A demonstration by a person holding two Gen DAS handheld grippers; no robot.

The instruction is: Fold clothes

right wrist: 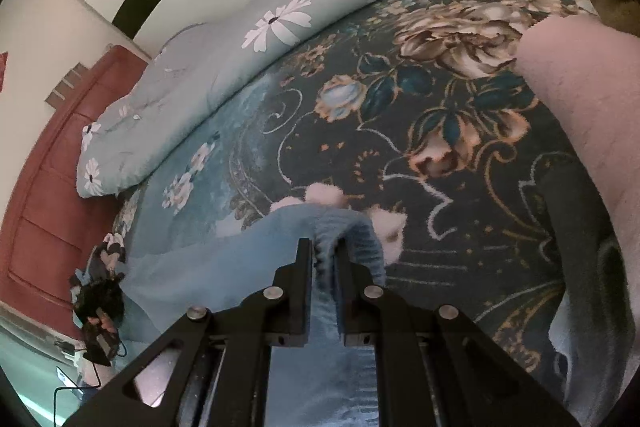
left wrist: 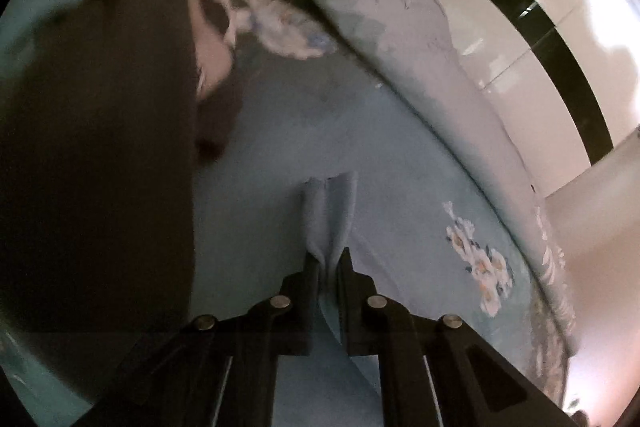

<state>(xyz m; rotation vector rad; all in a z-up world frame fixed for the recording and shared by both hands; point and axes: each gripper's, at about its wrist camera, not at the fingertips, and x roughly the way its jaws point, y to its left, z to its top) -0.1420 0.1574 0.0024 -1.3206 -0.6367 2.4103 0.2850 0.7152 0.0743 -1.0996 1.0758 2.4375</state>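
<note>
A light blue garment (right wrist: 224, 267) lies spread over the bed. Its ribbed edge, trimmed with white fluffy pompoms (right wrist: 390, 227), rises between the fingers of my right gripper (right wrist: 325, 255), which is shut on it. In the left wrist view a pinched fold of the same light blue cloth (left wrist: 330, 215) stands up from my left gripper (left wrist: 328, 261), whose jaws are shut on it. Both grippers point down at the bed.
A dark floral blanket (right wrist: 420, 99) covers most of the bed. A pale blue daisy quilt (right wrist: 224, 67) lies along its far side, by the red headboard (right wrist: 44, 155) and the white wardrobe (left wrist: 520, 19). A pale pink rounded mass (right wrist: 576, 99) sits at right. A dark blurred shape (left wrist: 100, 147) fills the left wrist view's left.
</note>
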